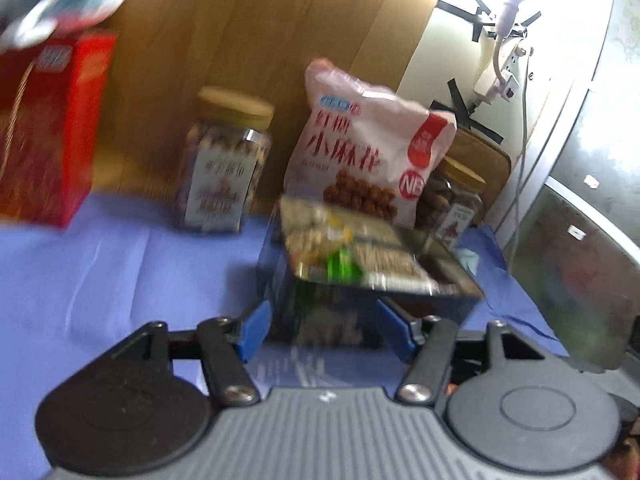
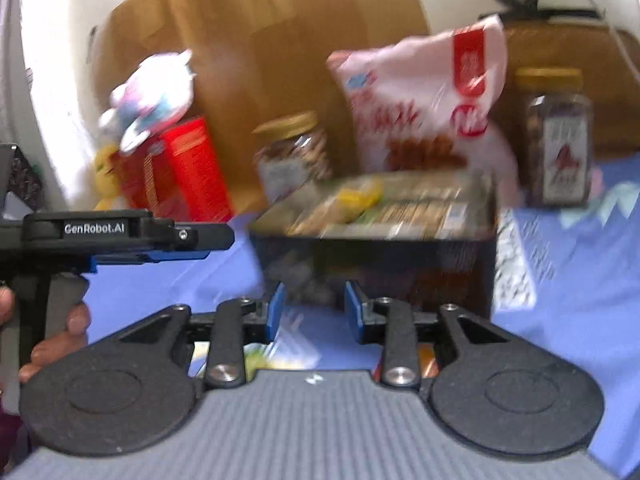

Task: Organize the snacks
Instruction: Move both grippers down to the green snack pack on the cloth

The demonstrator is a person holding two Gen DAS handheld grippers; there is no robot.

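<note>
While both views are smeared by motion, the dark box (image 1: 372,280) of snack packets is plain enough, sitting on the blue cloth (image 1: 100,272) near the middle of the table, its top face printed with biscuit pictures. Whether it is lifted or resting I cannot tell. The left gripper (image 1: 324,328) has its blue pads spread on either side of the box's near corner, open and not visibly pressing on it. The right gripper (image 2: 314,312) points at the same box from the other side, its pads parted with nothing between them.

Just behind the box leans a pink snack bag (image 1: 360,148), flanked by two jars, one with a gold lid (image 1: 224,164) on the left and another (image 1: 456,204) half hidden on the right. Further left stands a red box (image 1: 48,128) with a soft toy (image 2: 152,96) on top, all against a cardboard backdrop (image 1: 260,32).

My guess is the box is the item in hand now. The next move calls for closing squarely on its walls, then carrying it clear of the leaning bag.
</note>
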